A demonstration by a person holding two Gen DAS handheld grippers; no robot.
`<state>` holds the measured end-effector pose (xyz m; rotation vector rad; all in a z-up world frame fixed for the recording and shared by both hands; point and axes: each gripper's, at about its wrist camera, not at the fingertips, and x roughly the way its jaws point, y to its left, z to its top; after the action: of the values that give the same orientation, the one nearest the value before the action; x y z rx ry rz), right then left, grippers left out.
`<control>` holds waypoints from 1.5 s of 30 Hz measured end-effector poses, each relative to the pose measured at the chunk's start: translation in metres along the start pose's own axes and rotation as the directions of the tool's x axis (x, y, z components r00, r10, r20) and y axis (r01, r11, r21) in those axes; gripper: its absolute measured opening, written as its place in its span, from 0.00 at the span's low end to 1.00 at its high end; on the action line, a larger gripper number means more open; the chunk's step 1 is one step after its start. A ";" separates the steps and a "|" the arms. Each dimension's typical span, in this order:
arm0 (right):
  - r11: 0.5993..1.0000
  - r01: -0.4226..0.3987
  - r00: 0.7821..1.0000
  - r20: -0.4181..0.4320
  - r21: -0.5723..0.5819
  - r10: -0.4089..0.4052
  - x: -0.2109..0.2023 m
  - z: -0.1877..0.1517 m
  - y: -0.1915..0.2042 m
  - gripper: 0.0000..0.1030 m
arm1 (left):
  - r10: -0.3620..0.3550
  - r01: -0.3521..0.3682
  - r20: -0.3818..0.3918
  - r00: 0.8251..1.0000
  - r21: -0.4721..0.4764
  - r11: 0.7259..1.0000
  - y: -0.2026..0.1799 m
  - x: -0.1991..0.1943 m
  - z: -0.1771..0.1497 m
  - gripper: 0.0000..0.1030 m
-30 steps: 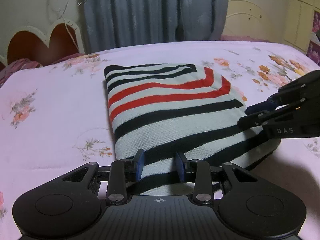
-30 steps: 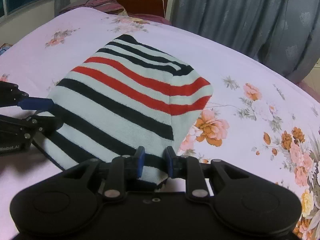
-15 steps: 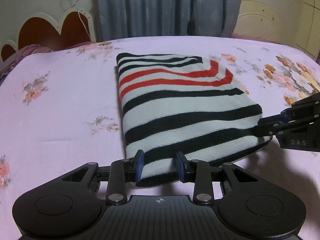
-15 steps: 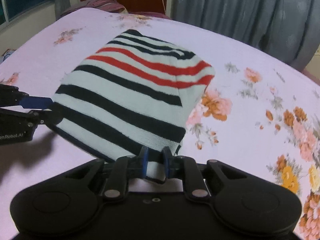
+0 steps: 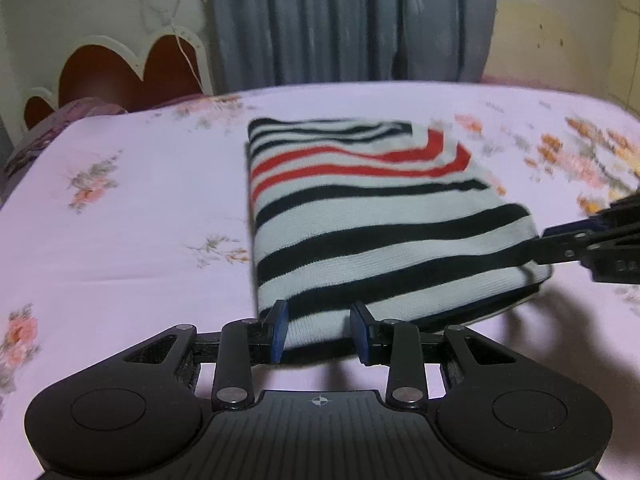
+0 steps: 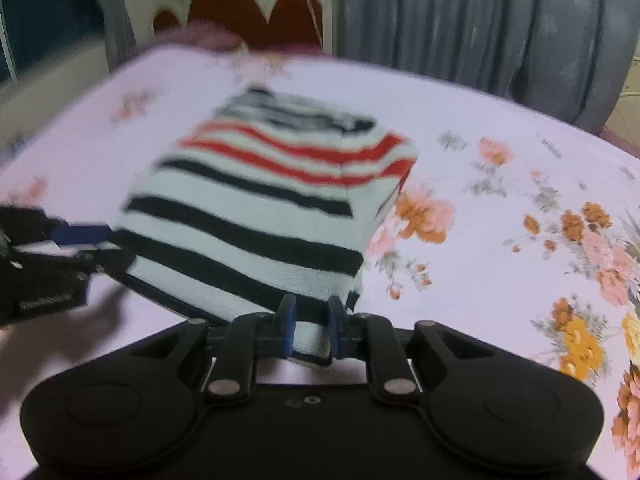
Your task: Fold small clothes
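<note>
Both pairs of jaws are clamped on cloth: our left gripper (image 5: pixel 319 326) has the near hem of the striped sweater (image 5: pixel 372 216) between its blue pads, approx at the near-left corner, w/ knit filling the gap. Our right gripper (image 6: pixel 311 326) pinches the near-right corner the same way, jaws set closer together, a bit of hem poking out below the pads.

From the left wrist view we see the right gripper (image 5: pixel 576 240) coming in from the right edge, its tips on the sweater's near-right corner. From the right wrist view the left gripper (image 6: pixel 86 246) shows at the left edge, tips against the near-left corner. So both near corners are held.

Sweater (image 6: pixel 272 216) is folded into a compact rectangle, white w/ black stripes near us and two red stripes further back, then thin black ones at the far end. Near edge looks raised off the bed; a dark shadow sits under it. Far end rests on the bedsheet (image 5: pixel 132 216).

Sheet is pale pink w/ floral print, bigger orange and pink flowers to the right (image 6: pixel 576 240). Behind the bed: a scalloped white-and-brown headboard (image 5: pixel 120 68) and grey curtains (image 5: pixel 352 20). Right wrist view is motion-blurred, esp. at the far end.
</note>
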<state>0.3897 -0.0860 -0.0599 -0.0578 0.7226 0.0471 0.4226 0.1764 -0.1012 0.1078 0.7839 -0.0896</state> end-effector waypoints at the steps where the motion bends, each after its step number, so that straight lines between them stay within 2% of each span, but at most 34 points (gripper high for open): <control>1: 1.000 0.000 1.000 0.009 0.007 0.000 -0.009 -0.003 -0.002 0.16 | 0.001 -0.001 0.000 1.000 -0.012 1.000 0.000 -0.005 -0.003 0.33; 6: 0.999 0.010 0.999 0.042 0.053 -0.012 -0.045 -0.020 -0.012 0.21 | 0.005 -0.004 0.013 1.000 -0.059 0.998 -0.007 -0.035 -0.020 0.33; 8: 0.998 0.013 0.998 0.059 0.068 -0.017 -0.058 -0.026 -0.014 0.32 | 0.017 -0.015 0.035 0.999 -0.071 0.997 -0.011 -0.050 -0.025 0.33; 9: 0.997 0.019 0.997 0.068 0.077 -0.024 -0.065 -0.029 -0.015 0.58 | 0.029 -0.026 0.045 0.999 -0.080 0.996 -0.014 -0.057 -0.026 0.49; 10: 0.996 0.034 0.996 0.078 0.088 -0.041 -0.071 -0.033 -0.014 0.85 | 0.045 -0.039 0.061 0.997 -0.091 0.995 -0.016 -0.065 -0.028 0.92; 11: 0.993 0.060 0.993 0.096 0.097 -0.069 -0.079 -0.037 -0.014 0.85 | 0.072 -0.063 0.096 0.993 -0.101 0.993 -0.018 -0.075 -0.030 0.98; 12: 0.991 0.082 0.990 0.103 0.102 -0.093 -0.083 -0.039 -0.013 0.84 | 0.090 -0.076 0.146 0.985 -0.102 0.992 -0.022 -0.085 -0.034 1.00; 15: 0.987 0.102 0.989 0.090 0.124 -0.114 -0.097 -0.048 -0.014 0.84 | 0.082 -0.071 0.148 0.986 -0.082 0.994 -0.030 -0.103 -0.037 1.00; 20: 0.984 0.125 0.978 0.150 0.127 -0.143 -0.138 -0.072 -0.002 0.85 | 0.079 -0.065 0.195 0.978 -0.081 0.995 -0.045 -0.146 -0.050 1.00; 31: 0.982 0.118 0.964 0.221 0.151 -0.149 -0.229 -0.118 0.022 0.91 | 0.070 -0.050 0.272 0.960 -0.079 0.996 -0.073 -0.246 -0.087 1.00; 37: 0.981 0.120 0.951 0.265 0.155 -0.158 -0.259 -0.130 0.030 0.91 | 0.062 -0.039 0.300 0.952 -0.083 0.996 -0.079 -0.278 -0.102 1.00; 45: 0.981 0.113 0.945 0.288 0.156 -0.155 -0.273 -0.137 0.035 0.92 | 0.062 -0.035 0.316 0.947 -0.092 0.995 -0.082 -0.297 -0.110 1.00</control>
<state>0.0925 -0.0664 0.0167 0.0321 0.4155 -0.1230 0.1266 0.1211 0.0268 0.0304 0.4605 -0.0252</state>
